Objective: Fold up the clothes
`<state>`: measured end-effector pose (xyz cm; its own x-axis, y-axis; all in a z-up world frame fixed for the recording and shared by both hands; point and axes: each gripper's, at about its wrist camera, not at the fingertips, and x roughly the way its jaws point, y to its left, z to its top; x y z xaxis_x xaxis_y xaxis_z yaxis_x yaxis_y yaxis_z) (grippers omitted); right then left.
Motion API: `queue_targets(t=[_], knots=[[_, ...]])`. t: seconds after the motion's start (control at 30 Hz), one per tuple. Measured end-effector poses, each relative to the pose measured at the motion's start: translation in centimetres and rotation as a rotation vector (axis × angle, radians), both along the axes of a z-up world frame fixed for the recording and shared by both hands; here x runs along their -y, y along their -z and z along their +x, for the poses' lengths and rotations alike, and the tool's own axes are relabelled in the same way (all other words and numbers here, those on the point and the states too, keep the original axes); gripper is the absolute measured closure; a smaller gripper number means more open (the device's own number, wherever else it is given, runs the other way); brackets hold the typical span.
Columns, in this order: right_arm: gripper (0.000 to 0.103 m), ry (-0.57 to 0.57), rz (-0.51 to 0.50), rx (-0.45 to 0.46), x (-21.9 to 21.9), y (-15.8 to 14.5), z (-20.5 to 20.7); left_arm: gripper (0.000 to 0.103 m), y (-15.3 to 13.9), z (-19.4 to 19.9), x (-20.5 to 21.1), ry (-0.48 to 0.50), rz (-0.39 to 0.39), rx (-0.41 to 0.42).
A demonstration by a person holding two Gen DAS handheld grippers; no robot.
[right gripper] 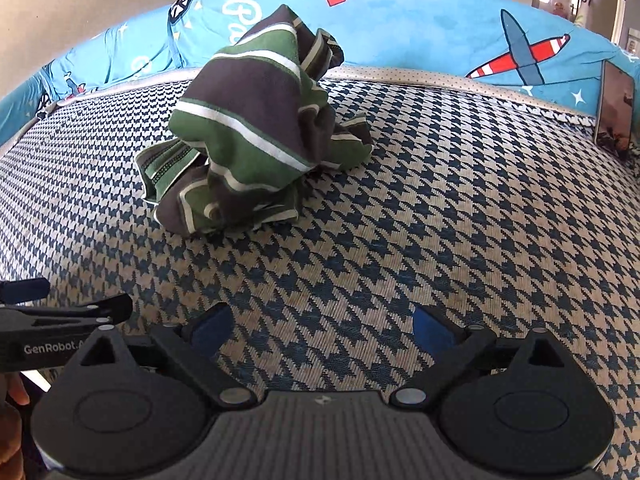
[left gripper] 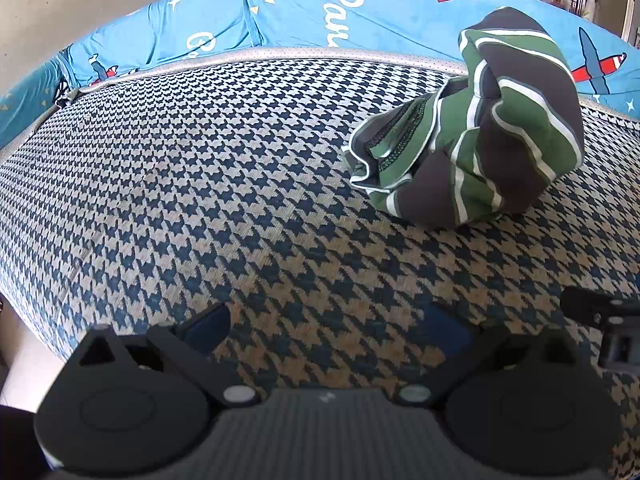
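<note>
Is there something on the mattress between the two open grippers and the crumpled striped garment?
Nothing visible. Only bare houndstooth mattress lies between the right gripper and the striped garment, and likewise ahead of the left gripper.

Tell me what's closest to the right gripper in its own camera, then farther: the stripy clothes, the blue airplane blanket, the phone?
1. Green striped garment, crumpled ahead-left of the right gripper.
2. Phone, propped far right.
3. Blue airplane blanket, along the back.

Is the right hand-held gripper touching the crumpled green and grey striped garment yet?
Apart. In the right wrist view the right hand-held gripper stands open, with bare houndstooth mat between its blue pads and the crumpled green and grey striped garment.
</note>
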<state>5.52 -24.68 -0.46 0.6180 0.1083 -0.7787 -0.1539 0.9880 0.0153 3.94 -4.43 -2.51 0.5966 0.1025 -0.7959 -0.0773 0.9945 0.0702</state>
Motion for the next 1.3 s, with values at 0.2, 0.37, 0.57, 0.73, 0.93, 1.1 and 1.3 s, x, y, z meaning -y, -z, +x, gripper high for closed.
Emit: queue_targets(t=[0.2,0.37,0.57,0.73,0.93,1.1,1.3], knots=[[0.006,-0.011,0.000,0.006,0.1,-0.4,-0.2,0.000,-1.0,-0.8,1.2,0.005,0.016,0.015],[0.006,0.069,-0.006,-0.008,1.0,-1.0,-1.3,0.000,-1.2,-1.5,2.2,0.022,0.051,0.024],[0.006,0.057,0.036,0.026,1.8,-1.1,-1.6,0.000,-0.9,-1.4,2.7,0.048,0.065,0.016],[0.006,0.028,0.000,0.016,1.4,-0.3,-1.1,0.000,-0.8,-1.2,2.3,0.044,0.050,0.011],[0.006,-0.003,-0.041,0.015,0.6,0.0,-1.0,0.000,-0.7,-1.1,1.9,0.031,0.029,0.003],[0.006,-0.016,-0.062,0.015,0.2,0.2,-0.9,0.000,-0.8,-1.0,1.5,0.023,0.018,0.004],[0.006,-0.018,-0.068,0.017,-0.1,0.3,-0.8,0.000,-0.7,-0.5,1.3,0.022,0.009,0.004]])
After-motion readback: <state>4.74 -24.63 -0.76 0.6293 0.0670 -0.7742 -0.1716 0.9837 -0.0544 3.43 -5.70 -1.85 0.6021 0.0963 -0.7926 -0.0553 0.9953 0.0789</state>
